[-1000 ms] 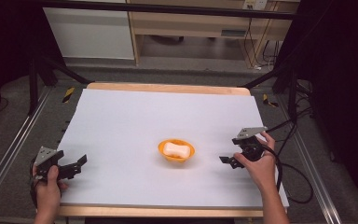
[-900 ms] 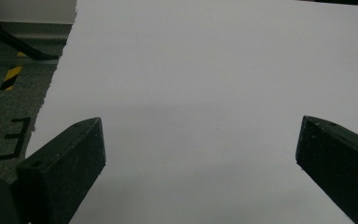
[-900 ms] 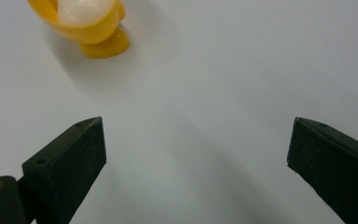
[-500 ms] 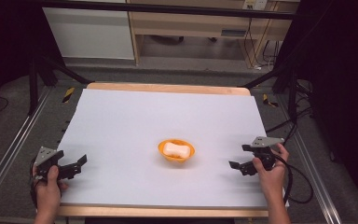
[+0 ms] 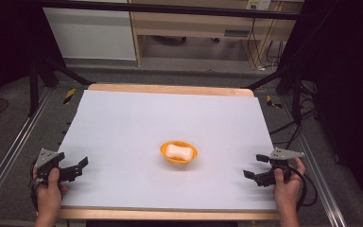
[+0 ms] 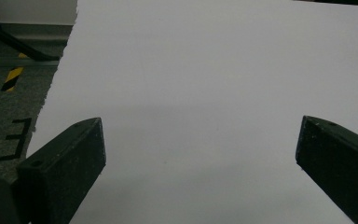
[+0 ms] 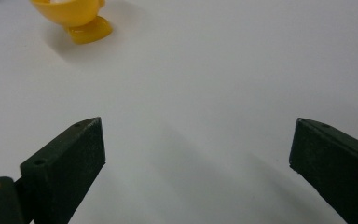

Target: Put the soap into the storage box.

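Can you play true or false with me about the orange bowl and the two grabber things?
1. The orange bowl has something white inside it. True.
2. The right gripper is squeezing the bowl. False: its jaws are open and away from the bowl, over the bare white table.
3. The left gripper is open. True.
4. The bowl sits at the table's far left corner. False: it is near the middle.
5. The bowl is upside down. False: it stands upright.

Behind and beside the work surface

White sheet (image 5: 170, 118) over wooden table (image 5: 170, 89); pale cabinet (image 5: 90, 33) and wooden shelving (image 5: 198, 28) beyond; yellow-black tape (image 5: 69, 96) on grey floor (image 5: 9, 113); cables (image 5: 269, 47) at right.
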Motion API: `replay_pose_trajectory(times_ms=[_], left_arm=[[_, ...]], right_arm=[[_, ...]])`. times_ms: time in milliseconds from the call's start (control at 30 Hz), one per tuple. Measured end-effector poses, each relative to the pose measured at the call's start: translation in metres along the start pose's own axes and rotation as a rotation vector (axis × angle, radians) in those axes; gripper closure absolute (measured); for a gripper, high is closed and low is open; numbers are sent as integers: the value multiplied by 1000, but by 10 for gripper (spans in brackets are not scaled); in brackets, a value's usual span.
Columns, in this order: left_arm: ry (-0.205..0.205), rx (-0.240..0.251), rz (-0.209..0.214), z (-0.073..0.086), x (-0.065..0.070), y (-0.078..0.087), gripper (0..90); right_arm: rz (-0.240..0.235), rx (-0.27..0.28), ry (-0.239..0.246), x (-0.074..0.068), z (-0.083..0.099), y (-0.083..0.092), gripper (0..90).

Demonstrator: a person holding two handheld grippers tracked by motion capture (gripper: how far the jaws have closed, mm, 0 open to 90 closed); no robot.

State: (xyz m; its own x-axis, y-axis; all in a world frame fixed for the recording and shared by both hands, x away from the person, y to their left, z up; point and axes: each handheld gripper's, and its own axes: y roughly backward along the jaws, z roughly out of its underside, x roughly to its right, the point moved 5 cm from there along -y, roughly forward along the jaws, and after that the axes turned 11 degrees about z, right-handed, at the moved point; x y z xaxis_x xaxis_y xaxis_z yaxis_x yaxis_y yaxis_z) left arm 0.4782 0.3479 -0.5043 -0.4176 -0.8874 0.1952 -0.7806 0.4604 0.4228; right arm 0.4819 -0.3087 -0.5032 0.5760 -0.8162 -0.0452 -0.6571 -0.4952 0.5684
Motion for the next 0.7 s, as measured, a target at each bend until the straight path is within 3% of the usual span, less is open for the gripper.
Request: replay_pose_trajectory(times_ms=[433,700], left_arm=[[0,0,0,0,0,0,10],[0,-4,-4,0,1,-1,10]], right_arm=[[13,71,-75,11,16,20,37],[-6,68,-51,7,17,18,35]])
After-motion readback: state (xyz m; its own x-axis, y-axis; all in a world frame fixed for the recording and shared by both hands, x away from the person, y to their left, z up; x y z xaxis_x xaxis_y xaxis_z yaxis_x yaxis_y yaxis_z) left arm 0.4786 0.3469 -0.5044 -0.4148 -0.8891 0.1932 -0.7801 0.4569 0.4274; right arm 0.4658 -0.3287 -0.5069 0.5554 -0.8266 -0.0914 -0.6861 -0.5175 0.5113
